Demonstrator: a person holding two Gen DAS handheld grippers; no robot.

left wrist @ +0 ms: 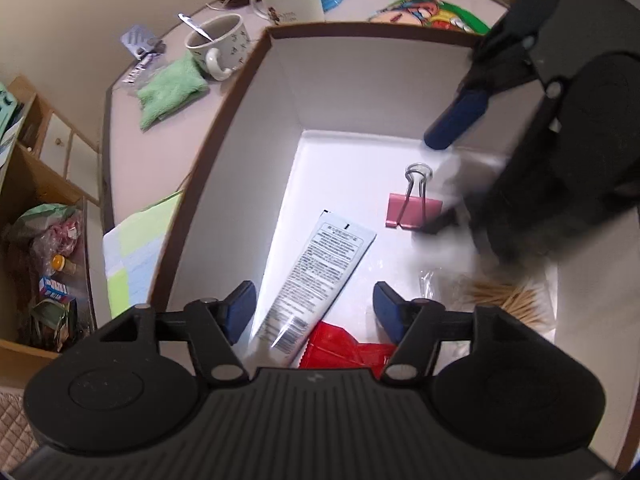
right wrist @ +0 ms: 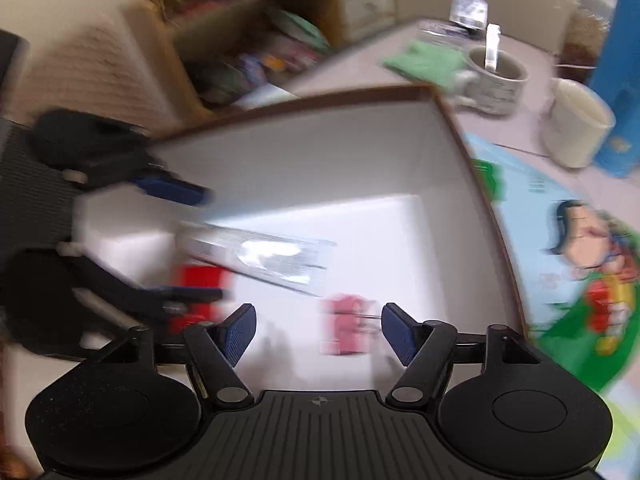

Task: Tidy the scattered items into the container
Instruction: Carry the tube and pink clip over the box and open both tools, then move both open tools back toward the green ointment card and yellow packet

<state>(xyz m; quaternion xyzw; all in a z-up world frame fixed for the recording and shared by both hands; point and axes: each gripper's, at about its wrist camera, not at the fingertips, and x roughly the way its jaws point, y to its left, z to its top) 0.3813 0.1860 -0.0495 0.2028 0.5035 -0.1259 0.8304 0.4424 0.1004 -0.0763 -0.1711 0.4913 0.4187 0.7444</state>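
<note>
Left gripper (left wrist: 316,312): jaws released, empty, over the white box (left wrist: 224,128). Inside the box, left to right: white tube (left wrist: 316,276), red packet (left wrist: 344,346) touching it, pink binder clip (left wrist: 414,210), toothpick bundle (left wrist: 508,298). Right gripper (right wrist: 318,330): jaws spread, empty, over the box; view blurred.
</note>
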